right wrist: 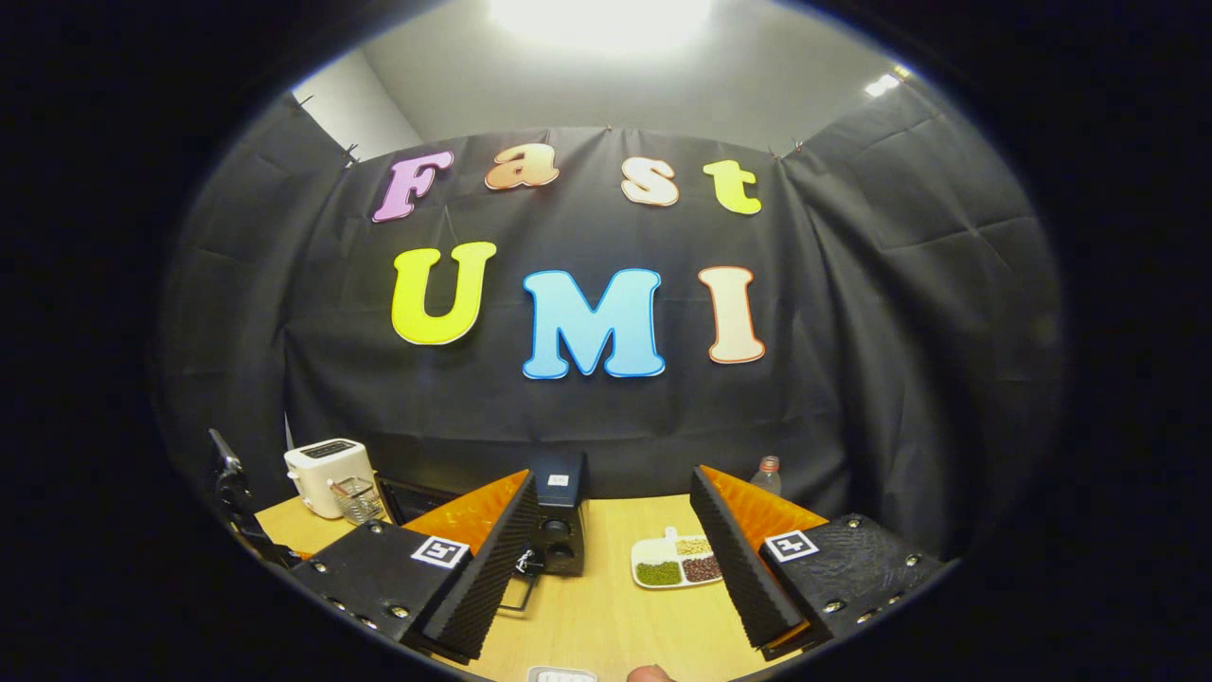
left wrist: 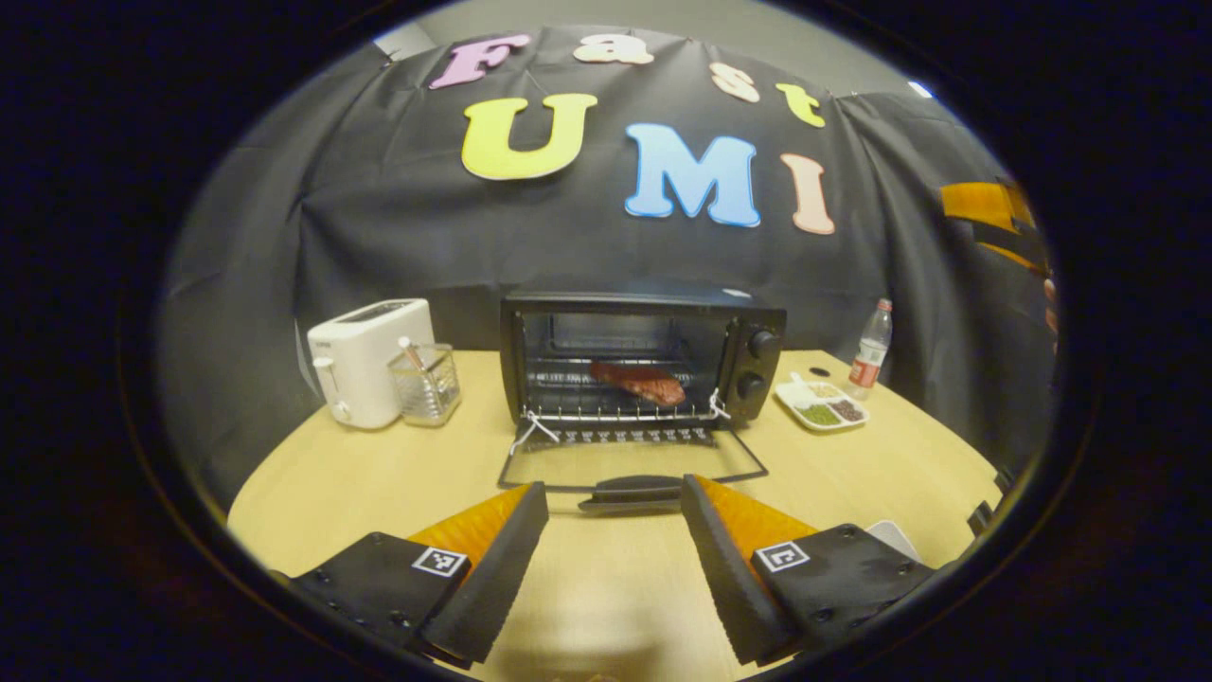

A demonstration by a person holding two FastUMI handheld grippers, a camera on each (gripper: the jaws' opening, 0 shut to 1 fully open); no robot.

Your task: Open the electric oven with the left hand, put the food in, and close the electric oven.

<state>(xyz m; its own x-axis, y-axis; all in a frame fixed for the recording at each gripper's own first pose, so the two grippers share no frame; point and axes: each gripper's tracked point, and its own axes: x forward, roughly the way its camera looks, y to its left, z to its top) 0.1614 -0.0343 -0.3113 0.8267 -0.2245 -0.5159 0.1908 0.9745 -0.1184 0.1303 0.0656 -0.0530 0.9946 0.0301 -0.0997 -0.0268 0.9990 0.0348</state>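
Both fingers of the left hand-held gripper [left wrist: 614, 516] stand apart, flanking the handle [left wrist: 632, 493] of the lowered oven door [left wrist: 632, 464], the food [left wrist: 639, 381] on the rack inside the electric oven [left wrist: 644, 355] toward the worktop's [left wrist: 360, 464] rear edge, while the right hand-held gripper [right wrist: 614, 530] is likewise apart and empty.

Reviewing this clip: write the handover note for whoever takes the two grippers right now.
Left gripper: open, holding nothing, lined up just short of the dark handle of the black electric oven's glass door, which lies folded down flat.
Right gripper: open, empty, raised above the pale wooden table, off to the oven's right.
Food: the reddish-brown piece of meat lies on the wire rack inside the oven.
Done: oven opened, food in.
Left: take the handle with the left gripper, swing the door up and shut.
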